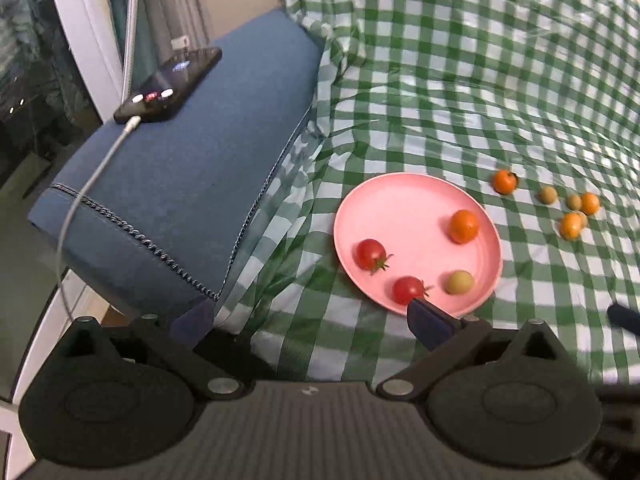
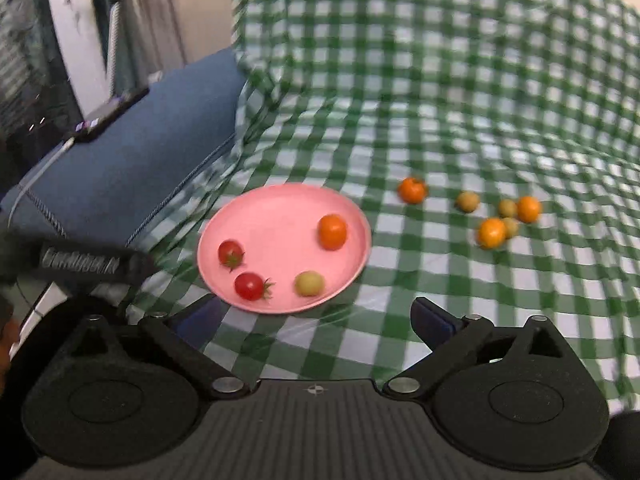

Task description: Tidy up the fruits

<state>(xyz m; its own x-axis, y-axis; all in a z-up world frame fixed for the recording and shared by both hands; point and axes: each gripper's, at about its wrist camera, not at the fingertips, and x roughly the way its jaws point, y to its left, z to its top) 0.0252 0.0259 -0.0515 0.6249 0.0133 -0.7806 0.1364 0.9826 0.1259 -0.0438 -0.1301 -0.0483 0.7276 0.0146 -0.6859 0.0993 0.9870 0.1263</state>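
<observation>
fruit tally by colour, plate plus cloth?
Red: 2, both on the pink plate
Orange: 4, one on the plate, three on the checked cloth
Yellow-green: 4, one on the plate, three on the cloth
Total: 10

Both views are fisheye cameras, each mounted behind its tool and looking forward and steeply downward along the two fingers. The left tool (image 1: 308,320) camera sits low and near, facing the checked cloth (image 1: 460,92), with the blue armrest (image 1: 192,184) filling its left side. The right tool (image 2: 316,316) camera looks from a position further right; the armrest (image 2: 132,168) appears smaller there. Both views share the pink plate (image 1: 400,200) (image 2: 280,208), the loose fruits (image 1: 505,181) (image 2: 412,190) beyond it, and the phone (image 1: 170,84) (image 2: 108,114).
</observation>
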